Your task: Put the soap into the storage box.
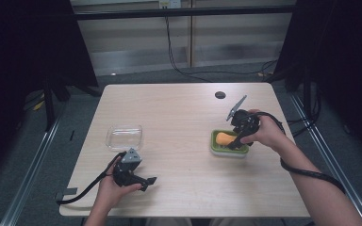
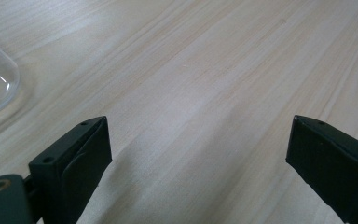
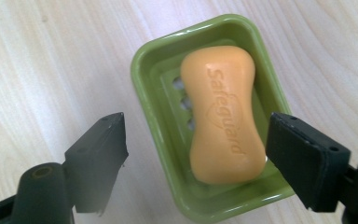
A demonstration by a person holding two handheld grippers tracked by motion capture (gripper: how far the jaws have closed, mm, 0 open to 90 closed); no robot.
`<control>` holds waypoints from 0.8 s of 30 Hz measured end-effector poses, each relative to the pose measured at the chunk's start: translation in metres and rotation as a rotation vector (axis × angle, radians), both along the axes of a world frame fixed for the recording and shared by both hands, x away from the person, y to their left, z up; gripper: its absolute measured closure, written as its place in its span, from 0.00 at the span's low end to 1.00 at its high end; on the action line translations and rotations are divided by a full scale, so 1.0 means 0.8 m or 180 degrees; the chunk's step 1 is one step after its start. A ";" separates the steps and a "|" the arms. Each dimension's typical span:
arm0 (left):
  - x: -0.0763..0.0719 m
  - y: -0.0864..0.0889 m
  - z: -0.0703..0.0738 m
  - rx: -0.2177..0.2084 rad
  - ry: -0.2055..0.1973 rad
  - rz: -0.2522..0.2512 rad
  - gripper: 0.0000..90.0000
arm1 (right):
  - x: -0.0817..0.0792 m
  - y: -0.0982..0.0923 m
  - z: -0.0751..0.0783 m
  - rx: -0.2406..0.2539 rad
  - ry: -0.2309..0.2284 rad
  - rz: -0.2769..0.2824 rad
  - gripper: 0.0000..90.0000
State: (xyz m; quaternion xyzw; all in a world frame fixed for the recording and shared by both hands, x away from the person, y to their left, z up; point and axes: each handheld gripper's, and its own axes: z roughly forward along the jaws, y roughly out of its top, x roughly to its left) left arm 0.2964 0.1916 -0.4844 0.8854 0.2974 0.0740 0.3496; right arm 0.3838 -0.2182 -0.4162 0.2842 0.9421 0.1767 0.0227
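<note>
Soap (image 3: pixel 223 116) between parted right fingers (image 3: pixel 307 158)

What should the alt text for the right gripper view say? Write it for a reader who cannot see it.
An orange bar of soap stamped "Safeguard" lies in a green soap dish on a pale wooden table. The right claw hangs above with its two black jaws open, one outside the dish's left rim, the other over its right rim.

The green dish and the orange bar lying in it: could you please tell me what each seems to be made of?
The green dish looks like glossy moulded plastic: its rim catches bright highlights, and slots are cut through its floor. The orange bar looks like soap, matte and waxy, with rounded edges and a brand name pressed into its top.
</note>
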 end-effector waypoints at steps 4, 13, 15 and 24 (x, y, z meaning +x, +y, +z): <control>0.000 -0.001 0.000 -0.0014 -0.0003 -0.0010 0.07 | -0.008 0.001 0.003 -0.0039 -0.0007 -0.0007 0.17; 0.000 -0.001 0.000 -0.0012 -0.0003 -0.0005 0.08 | -0.038 0.002 0.002 -0.0064 -0.0012 -0.0017 0.14; 0.000 -0.001 -0.001 -0.0039 -0.0004 -0.0006 0.07 | -0.046 0.001 0.002 -0.0025 -0.0013 -0.0013 0.14; -0.001 -0.003 -0.003 -0.0036 0.0002 0.0012 0.08 | -0.075 -0.013 -0.004 0.0102 -0.0119 -0.0141 0.16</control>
